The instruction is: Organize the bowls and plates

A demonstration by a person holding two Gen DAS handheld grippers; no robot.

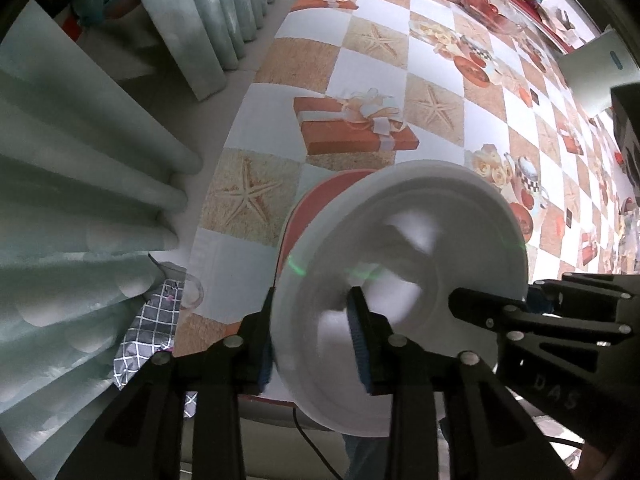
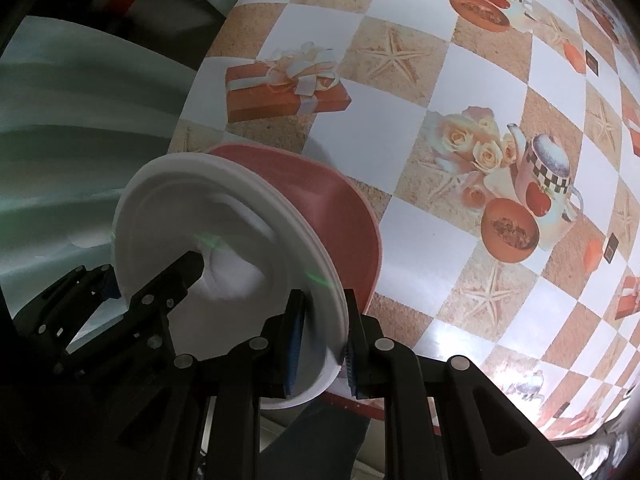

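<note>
Two claws grip opposite edges of a white plate [image 1: 404, 268] tilted steeply above the near edge of a table [image 1: 372, 68] covered in a checked cloth printed with starfish, gift boxes and roses. The left claw [image 1: 312, 336] is clamped on the plate's rim, one blue-padded finger [image 1: 358, 340] against its inner face and the other behind it, largely hidden by the rim. The right claw [image 2: 322, 340] pinches the opposite rim in the same way; from the left camera only its black linkage shows at the far side of the plate, the fingertips blocked. The plate's centre is smeared by motion blur in both views, so its surface detail cannot be made out, and its rim shows stacked lines that may mean more than one plate. Behind it a red plate [image 2: 340, 216] lies on the table, mostly covered by the white one; whether the two touch cannot be told. At the table's far end a glass bowl [image 1: 492, 8] with red contents and a white box [image 1: 596, 76] are partly cut off by the lens edge. Pale green curtains [image 1: 80, 168] hang beside the table.
</note>
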